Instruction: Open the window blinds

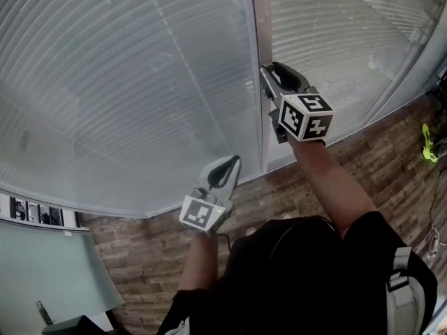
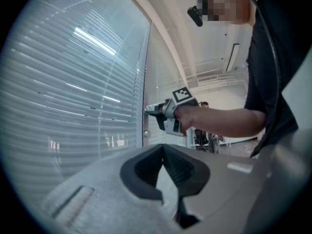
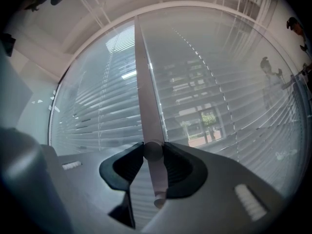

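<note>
Two slatted window blinds hang side by side, the left blind (image 1: 126, 82) and the right blind (image 1: 335, 33), with a white frame post (image 1: 256, 40) between them. The slats are partly tilted, and a building shows through the right blind (image 3: 209, 111). My right gripper (image 1: 269, 70) (image 3: 153, 152) is held level at the post, shut on the thin tilt wand (image 3: 145, 101). From the left gripper view, the wand (image 2: 145, 77) hangs beside the post with the right gripper (image 2: 150, 110) on it. My left gripper (image 1: 225, 167) (image 2: 163, 147) hangs back lower down, shut and holding nothing.
Wood-plank floor (image 1: 363, 159) runs along the foot of the windows. A pale cabinet top (image 1: 49, 271) stands at the lower left. A yellow-green object (image 1: 427, 143) and cables (image 1: 434, 236) lie at the right edge. My torso fills the bottom middle.
</note>
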A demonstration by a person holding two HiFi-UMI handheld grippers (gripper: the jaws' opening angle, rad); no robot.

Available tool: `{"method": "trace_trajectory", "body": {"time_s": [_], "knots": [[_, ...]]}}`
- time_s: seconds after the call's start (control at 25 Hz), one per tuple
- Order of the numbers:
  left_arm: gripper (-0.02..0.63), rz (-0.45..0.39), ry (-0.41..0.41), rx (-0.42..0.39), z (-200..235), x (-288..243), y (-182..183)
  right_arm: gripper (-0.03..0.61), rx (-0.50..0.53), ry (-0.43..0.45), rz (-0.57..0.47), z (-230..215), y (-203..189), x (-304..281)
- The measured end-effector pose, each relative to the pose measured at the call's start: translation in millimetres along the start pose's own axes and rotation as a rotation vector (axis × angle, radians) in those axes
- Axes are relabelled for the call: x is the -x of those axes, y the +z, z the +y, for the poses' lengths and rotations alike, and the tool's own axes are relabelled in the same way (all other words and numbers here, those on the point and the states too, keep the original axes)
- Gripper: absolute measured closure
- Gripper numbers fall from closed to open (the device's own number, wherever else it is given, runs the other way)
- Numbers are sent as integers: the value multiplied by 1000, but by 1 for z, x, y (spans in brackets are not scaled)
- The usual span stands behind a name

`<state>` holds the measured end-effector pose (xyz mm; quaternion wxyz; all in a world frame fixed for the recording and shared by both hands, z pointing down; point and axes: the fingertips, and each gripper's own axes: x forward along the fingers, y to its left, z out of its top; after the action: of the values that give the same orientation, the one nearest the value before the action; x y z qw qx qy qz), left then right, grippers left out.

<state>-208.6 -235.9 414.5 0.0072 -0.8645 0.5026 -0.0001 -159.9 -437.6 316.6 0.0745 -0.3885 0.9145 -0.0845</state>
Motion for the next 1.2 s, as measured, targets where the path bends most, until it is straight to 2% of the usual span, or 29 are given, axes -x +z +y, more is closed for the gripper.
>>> {"method": "trace_trajectory", "body": {"time_s": [0.32, 0.48, 0.8, 0.92, 1.2], "knots": [[609, -1, -13, 0, -5, -5, 6, 439, 21, 41, 4, 3, 3, 4], [609, -1, -22, 2, -6, -10, 5, 392, 37, 66, -4, 1, 5, 6], [609, -7, -51, 7, -13, -24, 4, 333, 167, 137, 34, 2, 3, 11], [610, -25, -56, -7, -13, -27, 4, 333, 306, 148, 45, 5, 6, 13], [609, -22, -52, 0, -13, -28, 3, 334, 841, 162, 104, 31, 14, 15]]}}
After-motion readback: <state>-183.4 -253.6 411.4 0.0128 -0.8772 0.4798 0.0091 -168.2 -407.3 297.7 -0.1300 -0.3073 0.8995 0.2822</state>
